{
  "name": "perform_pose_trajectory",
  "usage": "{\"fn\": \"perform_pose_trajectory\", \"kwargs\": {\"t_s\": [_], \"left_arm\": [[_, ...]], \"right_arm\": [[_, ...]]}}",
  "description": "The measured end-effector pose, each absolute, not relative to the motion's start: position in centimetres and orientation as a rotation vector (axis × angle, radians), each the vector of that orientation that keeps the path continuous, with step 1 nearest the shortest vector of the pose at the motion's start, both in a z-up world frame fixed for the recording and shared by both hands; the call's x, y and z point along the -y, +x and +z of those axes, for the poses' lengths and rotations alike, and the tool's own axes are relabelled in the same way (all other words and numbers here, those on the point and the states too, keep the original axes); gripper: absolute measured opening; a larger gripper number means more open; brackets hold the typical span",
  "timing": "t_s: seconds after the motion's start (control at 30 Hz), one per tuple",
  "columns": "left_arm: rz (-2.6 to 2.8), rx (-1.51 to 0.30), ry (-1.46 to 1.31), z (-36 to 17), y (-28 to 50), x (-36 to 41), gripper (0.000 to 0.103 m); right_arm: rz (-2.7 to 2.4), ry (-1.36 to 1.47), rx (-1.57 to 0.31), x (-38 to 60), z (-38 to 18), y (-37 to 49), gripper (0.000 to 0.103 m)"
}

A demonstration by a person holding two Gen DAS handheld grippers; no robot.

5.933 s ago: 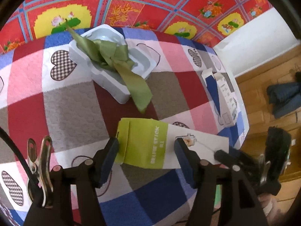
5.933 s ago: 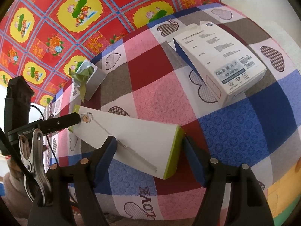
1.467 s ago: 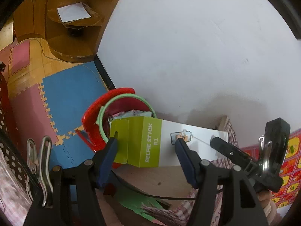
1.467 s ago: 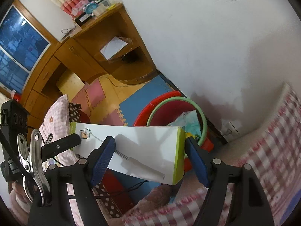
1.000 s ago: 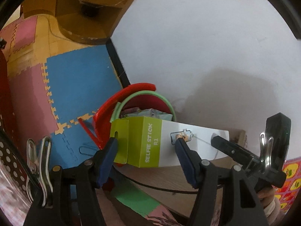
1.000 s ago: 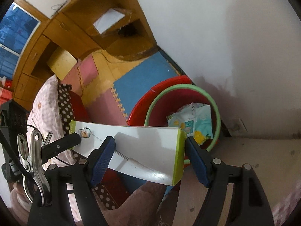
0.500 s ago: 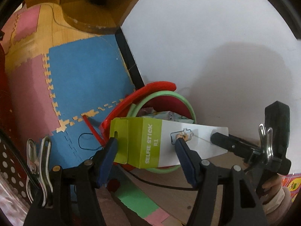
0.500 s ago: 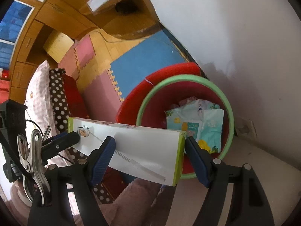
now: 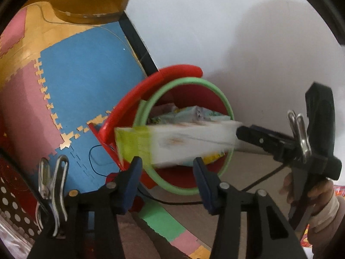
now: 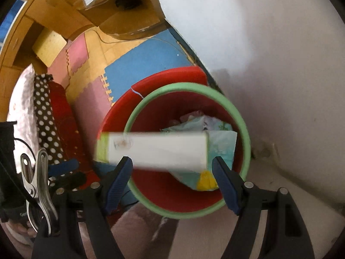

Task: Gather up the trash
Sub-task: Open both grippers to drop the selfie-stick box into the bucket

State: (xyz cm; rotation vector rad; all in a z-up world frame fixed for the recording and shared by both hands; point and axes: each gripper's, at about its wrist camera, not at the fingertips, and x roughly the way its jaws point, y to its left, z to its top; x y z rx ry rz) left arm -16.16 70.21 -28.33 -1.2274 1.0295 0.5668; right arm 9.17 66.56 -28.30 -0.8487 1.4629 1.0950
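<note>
A long white box with a green end (image 9: pixel 172 142) is blurred with motion, free of both grippers, over the red bin with a green rim (image 9: pixel 226 108). It also shows in the right wrist view (image 10: pixel 155 151) above the bin (image 10: pixel 243 129). My left gripper (image 9: pixel 167 170) is open, just below the box. My right gripper (image 10: pixel 172 172) is open, its fingers either side below the box. The right gripper also shows in the left wrist view (image 9: pixel 248 135). Wrappers (image 10: pixel 220 138) lie inside the bin.
The bin stands against a white wall (image 9: pixel 237 32) on blue and pink foam floor mats (image 9: pixel 82 69). A wooden desk (image 10: pixel 64 10) is behind. A black cable (image 9: pixel 194 202) runs below the bin. A dotted cushion (image 10: pixel 45 112) is at left.
Both grippers have opened and let go of the box, which now drops blurred toward the bin. The bin has come closer in both views.
</note>
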Motion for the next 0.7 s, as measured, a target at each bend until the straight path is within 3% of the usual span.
{"fn": "perform_pose_trajectory", "kwargs": {"t_s": [0.43, 0.7], "left_arm": [[0.549, -1.060, -1.165, -28.3, -13.8, -69.5, 0.051], [0.690, -1.037, -0.998, -26.3, -14.8, -71.3, 0.051]], "right_arm": [[1.088, -0.824, -1.432, -66.1, -25.9, 9.7, 0.078], [1.114, -0.777, -1.353, -64.9, -21.6, 8.5, 0.078]]}}
